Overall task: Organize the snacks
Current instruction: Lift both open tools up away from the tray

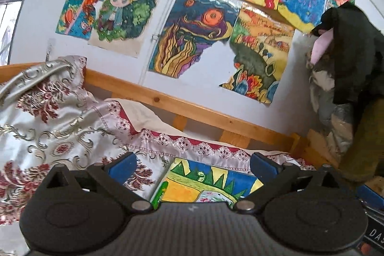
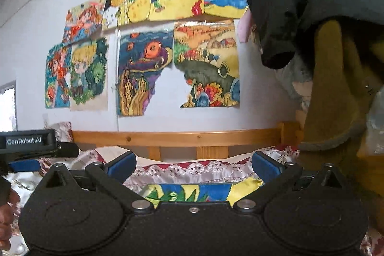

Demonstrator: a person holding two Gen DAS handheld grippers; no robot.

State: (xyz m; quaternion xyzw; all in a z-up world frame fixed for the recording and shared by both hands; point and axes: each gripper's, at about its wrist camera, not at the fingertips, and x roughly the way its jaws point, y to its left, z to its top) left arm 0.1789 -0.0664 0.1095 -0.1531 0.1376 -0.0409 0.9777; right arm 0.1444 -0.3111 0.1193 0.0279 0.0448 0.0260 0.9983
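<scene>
No snack shows in either view. My left gripper [image 1: 193, 166] is open, its blue pads wide apart with nothing between them. Beyond it a colourful drawing sheet [image 1: 206, 184] lies on the bed. My right gripper [image 2: 193, 166] is open too and holds nothing, and the same drawing sheet [image 2: 192, 191] lies past its fingers. The left gripper [image 2: 26, 152] also shows at the left edge of the right wrist view, with a person's hand [image 2: 7, 210] below it.
A satin bedcover [image 1: 60, 126] with red and gold flowers spreads over the bed. A wooden bed rail [image 2: 182, 138] runs along the white wall, which carries several painted drawings [image 1: 192, 32]. Black and mustard clothes [image 2: 336, 64] hang at the right.
</scene>
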